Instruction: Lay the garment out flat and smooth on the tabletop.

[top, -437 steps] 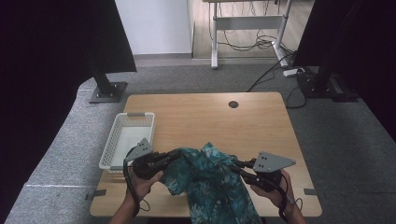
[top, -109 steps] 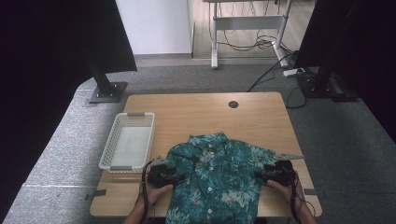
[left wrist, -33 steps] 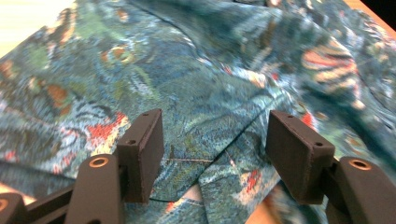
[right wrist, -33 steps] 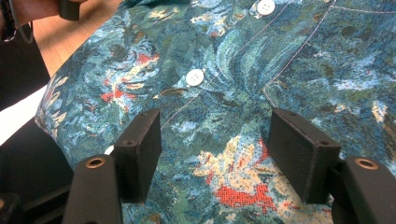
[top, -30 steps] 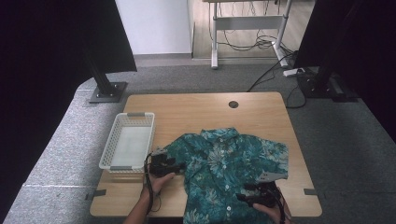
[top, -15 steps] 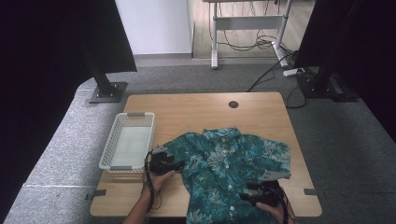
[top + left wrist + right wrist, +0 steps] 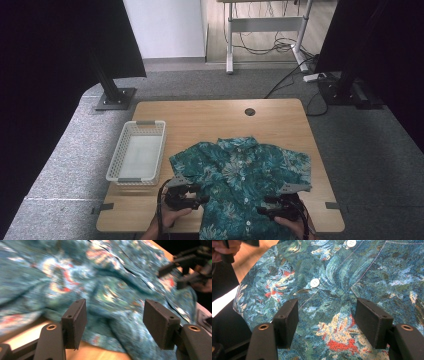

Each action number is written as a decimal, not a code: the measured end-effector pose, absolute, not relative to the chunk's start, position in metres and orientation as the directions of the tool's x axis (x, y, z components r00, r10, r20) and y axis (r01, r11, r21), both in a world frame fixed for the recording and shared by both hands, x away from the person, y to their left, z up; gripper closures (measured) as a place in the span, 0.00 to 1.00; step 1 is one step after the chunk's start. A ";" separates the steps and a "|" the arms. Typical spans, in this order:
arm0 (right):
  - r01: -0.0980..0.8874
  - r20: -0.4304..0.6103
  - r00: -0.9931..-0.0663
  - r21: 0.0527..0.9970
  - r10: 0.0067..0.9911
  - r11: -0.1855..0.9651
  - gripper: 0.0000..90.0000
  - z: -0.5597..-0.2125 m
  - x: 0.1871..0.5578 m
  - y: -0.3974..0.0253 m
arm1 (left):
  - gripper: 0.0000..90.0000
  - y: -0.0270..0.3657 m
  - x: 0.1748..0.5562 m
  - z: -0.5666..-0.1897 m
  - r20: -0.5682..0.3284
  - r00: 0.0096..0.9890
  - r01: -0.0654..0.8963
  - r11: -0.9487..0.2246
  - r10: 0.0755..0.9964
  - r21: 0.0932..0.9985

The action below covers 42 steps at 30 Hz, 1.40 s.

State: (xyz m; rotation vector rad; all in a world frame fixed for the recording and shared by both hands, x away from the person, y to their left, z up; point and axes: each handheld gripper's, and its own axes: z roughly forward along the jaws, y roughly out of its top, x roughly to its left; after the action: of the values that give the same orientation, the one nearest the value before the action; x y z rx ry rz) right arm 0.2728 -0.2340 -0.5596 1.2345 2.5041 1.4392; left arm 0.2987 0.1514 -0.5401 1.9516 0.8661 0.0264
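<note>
- Two grippers sit at the near edge in the high view: left gripper at the shirt's left side, right gripper over its hem. Shirt runs collar-far, hem-near, beside the basket.
- Left gripper view: jaws apart, the side hem bunched just ahead between them.
- Right gripper view: jaws apart over the button placket, nothing pinched.
- Compared with a second ago, the shirt looks flatter and squarer.

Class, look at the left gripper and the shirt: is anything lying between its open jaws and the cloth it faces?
Nothing visible does. The left gripper has its jaws open right at the edge of the shirt, with bare table below. The right gripper is also open over the shirt.
</note>
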 end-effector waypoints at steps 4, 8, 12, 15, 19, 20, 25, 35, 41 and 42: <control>0.626 0.358 -0.691 0.731 0.628 0.273 0.39 -0.559 0.273 -0.234 | 0.38 0.147 0.297 -0.544 -0.338 0.756 0.565 -0.298 0.561 0.769; 0.626 0.360 -0.691 0.731 0.627 0.270 0.39 -0.560 0.273 -0.234 | 0.38 0.147 0.299 -0.550 -0.344 0.749 0.581 -0.310 0.567 0.753; 0.625 0.361 -0.692 0.732 0.624 0.270 0.39 -0.560 0.273 -0.235 | 0.37 0.149 0.301 -0.556 -0.353 0.739 0.594 -0.310 0.574 0.742; 0.624 0.357 -0.695 0.730 0.625 0.278 0.39 -0.559 0.274 -0.234 | 0.37 0.151 0.303 -0.556 -0.369 0.733 0.604 -0.298 0.571 0.739; 0.618 0.331 -0.699 0.725 0.634 0.303 0.39 -0.557 0.274 -0.232 | 0.37 0.155 0.309 -0.556 -0.366 0.726 0.609 -0.296 0.582 0.736; 0.618 0.329 -0.699 0.725 0.635 0.305 0.39 -0.557 0.274 -0.232 | 0.37 0.156 0.310 -0.556 -0.368 0.722 0.612 -0.293 0.586 0.735; 0.623 0.334 -0.695 0.722 0.637 0.301 0.39 -0.557 0.275 -0.234 | 0.38 0.168 0.318 -0.554 -0.372 0.701 0.628 -0.279 0.609 0.727; 0.636 0.336 -0.676 0.716 0.656 0.288 0.39 -0.556 0.279 -0.240 | 0.37 0.176 0.320 -0.551 -0.364 0.691 0.637 -0.287 0.625 0.715; 0.640 0.333 -0.670 0.712 0.664 0.288 0.39 -0.555 0.285 -0.237 | 0.38 0.177 0.302 -0.548 -0.362 0.724 0.609 -0.299 0.587 0.734; 0.640 0.333 -0.669 0.712 0.665 0.288 0.39 -0.555 0.286 -0.237 | 0.38 0.177 0.298 -0.548 -0.366 0.732 0.604 -0.298 0.574 0.740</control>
State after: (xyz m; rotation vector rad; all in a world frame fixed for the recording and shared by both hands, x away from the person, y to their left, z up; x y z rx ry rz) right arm 0.2859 -0.2373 -0.5553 1.2659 2.4990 1.3596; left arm 0.2984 0.1773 -0.5478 1.9768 0.8978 -0.0384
